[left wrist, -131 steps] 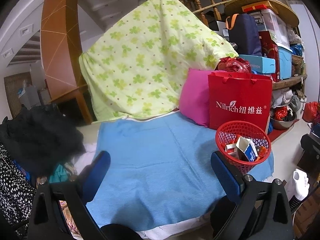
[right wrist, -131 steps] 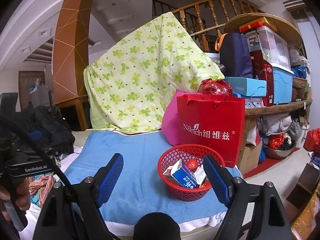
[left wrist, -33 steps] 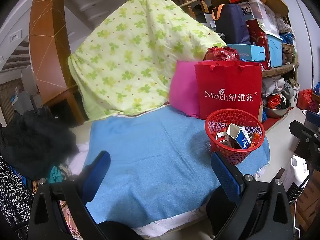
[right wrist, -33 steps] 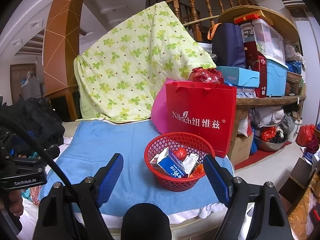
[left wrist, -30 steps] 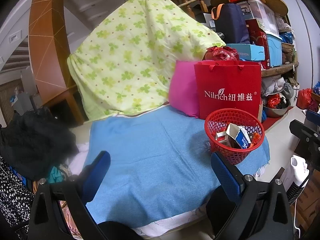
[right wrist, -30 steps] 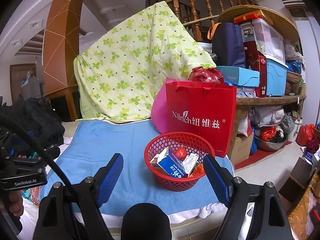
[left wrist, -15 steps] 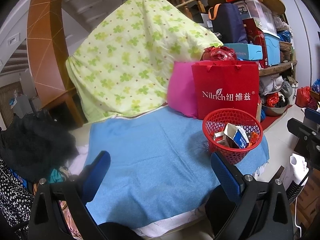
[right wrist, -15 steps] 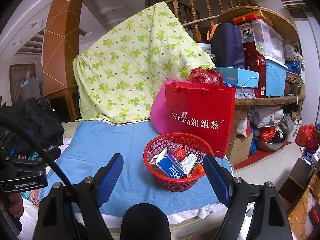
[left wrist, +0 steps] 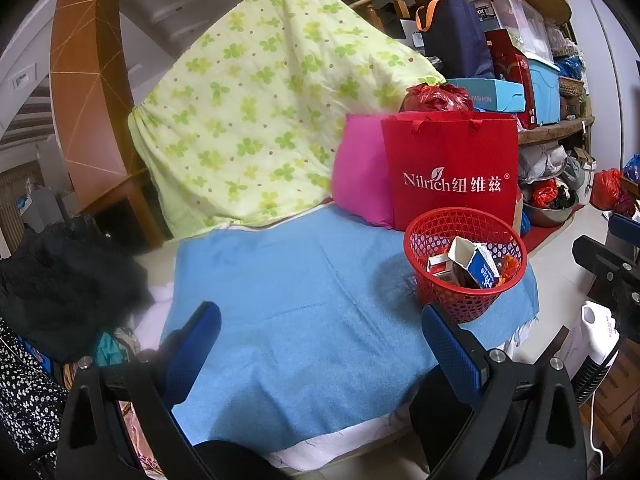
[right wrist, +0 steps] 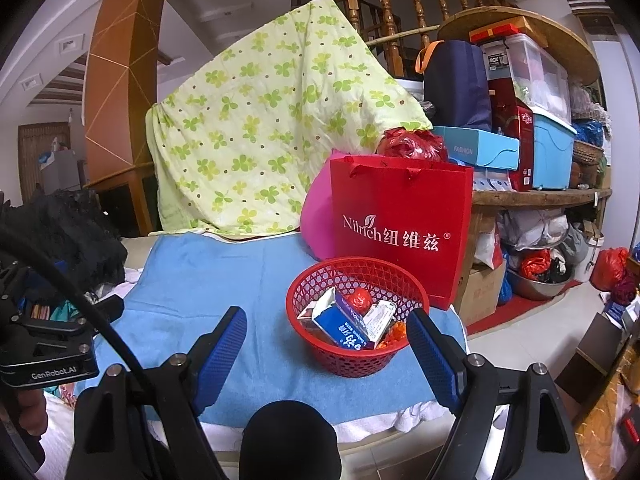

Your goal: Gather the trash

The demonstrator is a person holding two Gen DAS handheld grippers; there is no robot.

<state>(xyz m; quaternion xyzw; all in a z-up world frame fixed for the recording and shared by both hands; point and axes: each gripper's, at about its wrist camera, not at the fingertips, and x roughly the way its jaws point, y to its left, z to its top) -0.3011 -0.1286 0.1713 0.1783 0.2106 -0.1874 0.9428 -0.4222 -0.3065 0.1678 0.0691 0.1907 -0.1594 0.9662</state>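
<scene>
Now both grippers hang spread and empty: my left gripper (left wrist: 320, 344) low in its frame, my right gripper (right wrist: 326, 340) too. The trash (right wrist: 344, 326) sits in one red basket (right wrist: 356, 360), centre-right, on the blue cloth (right wrist: 224, 280) near its right edge. A careless nudge could tip it off. I count one basket, roughly five scraps, one red bag (right wrist: 400, 216).

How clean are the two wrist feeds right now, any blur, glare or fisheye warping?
Left wrist view: sharp, soft even light, no glare; red basket casts a faint shadow on the blue cloth. Right wrist view: equally sharp; stair railing bows strongly, corners are black.
</scene>
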